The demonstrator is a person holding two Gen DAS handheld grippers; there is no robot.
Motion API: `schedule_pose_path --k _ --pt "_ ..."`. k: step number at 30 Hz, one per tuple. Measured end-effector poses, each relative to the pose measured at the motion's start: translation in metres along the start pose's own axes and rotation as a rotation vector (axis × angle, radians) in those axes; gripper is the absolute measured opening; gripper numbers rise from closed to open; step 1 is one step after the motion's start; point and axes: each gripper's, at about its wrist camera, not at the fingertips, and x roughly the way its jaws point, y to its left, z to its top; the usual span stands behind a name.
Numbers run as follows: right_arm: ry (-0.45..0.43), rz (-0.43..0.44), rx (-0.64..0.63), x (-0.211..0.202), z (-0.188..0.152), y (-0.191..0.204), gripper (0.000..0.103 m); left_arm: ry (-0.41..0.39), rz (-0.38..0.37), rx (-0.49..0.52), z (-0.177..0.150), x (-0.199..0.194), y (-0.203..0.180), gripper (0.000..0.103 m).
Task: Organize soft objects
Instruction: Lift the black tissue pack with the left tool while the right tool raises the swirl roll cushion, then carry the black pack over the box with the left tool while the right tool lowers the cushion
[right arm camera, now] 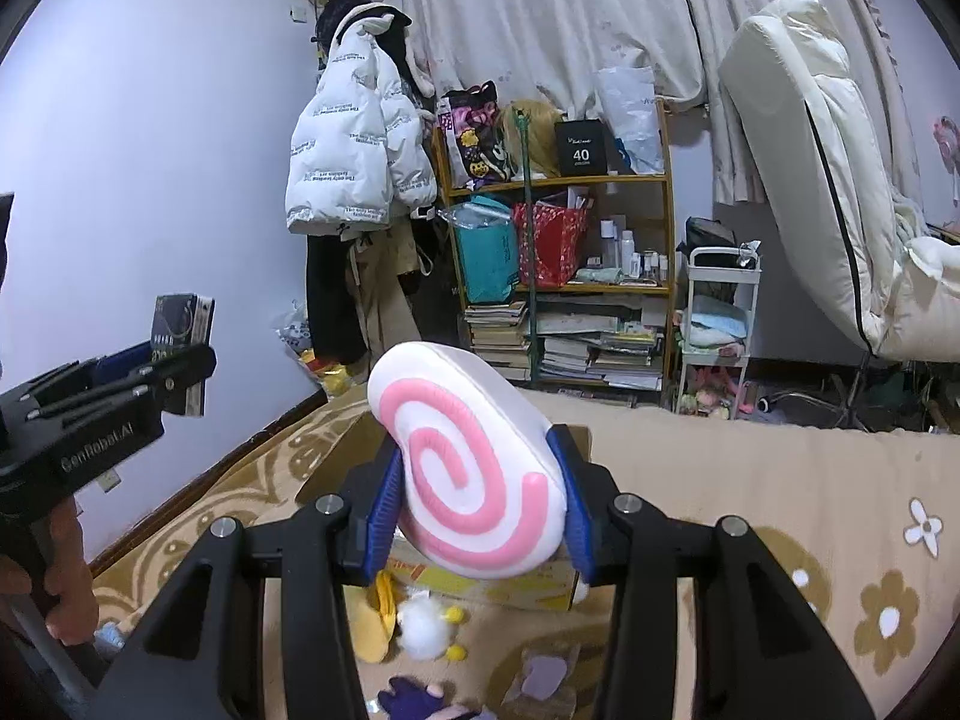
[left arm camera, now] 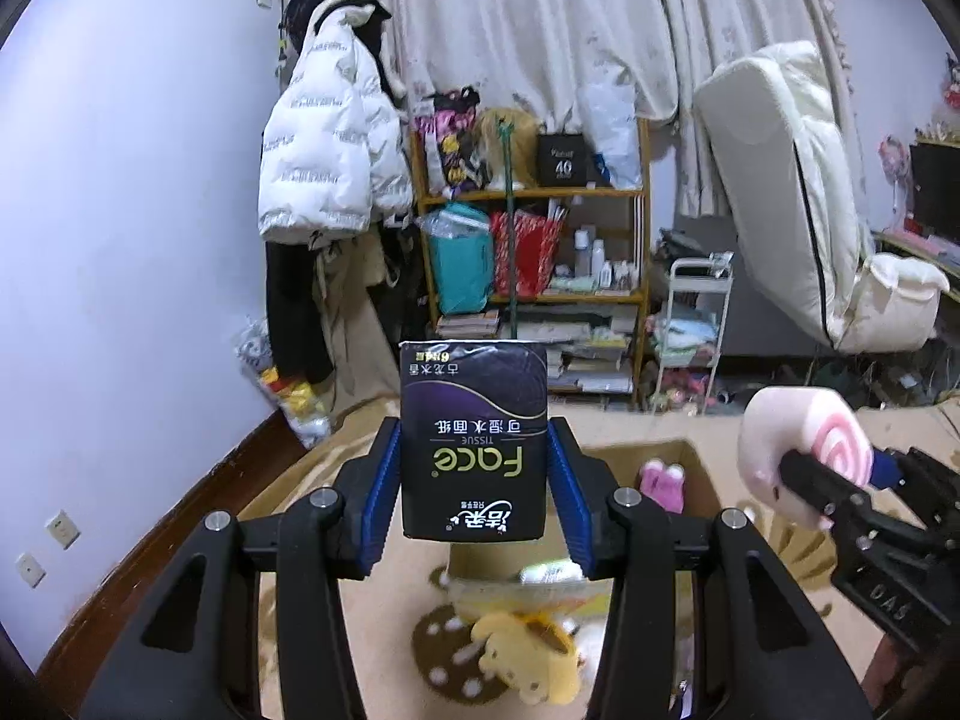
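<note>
Left wrist view: left gripper point(left arm camera: 474, 474) clamps an upright dark Face tissue pack point(left arm camera: 474, 441), held above the cardboard box point(left arm camera: 699, 468) on the patterned bed. Right gripper point(right arm camera: 480, 495) grips a pink-swirl plush roll point(right arm camera: 474, 468) over the same box; yellow plush point(right arm camera: 375, 618) lies beside the box's near edge.

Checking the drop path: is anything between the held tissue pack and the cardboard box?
Nothing visible. The left tongs hold the tissue pack in the air above the open cardboard box, which shows a pink plush inside. The swirl cushion is off to the right.
</note>
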Motion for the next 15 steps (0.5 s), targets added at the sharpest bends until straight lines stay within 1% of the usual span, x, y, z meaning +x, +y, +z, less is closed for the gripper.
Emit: schedule_pose_path --k 4,8,12,15 --pt "-0.023 -0.018 -0.009 0.011 0.009 -0.004 0.049 -0.032 0.025 0.038 0.008 0.008 -0.009 0.045" --pt "-0.045 -0.027 -0.016 0.019 0.015 -0.01 0.049 -0.052 0.038 0.003 0.006 0.015 -0.011 0.045" --pt "-0.07 -0.038 0.022 0.024 0.015 -0.02 0.049 -0.049 0.047 0.011 -0.002 0.024 -0.016 0.045" --pt "-0.072 -0.048 0.027 0.032 0.013 -0.023 0.05 -0.028 0.041 0.014 -0.007 0.034 -0.018 0.045"
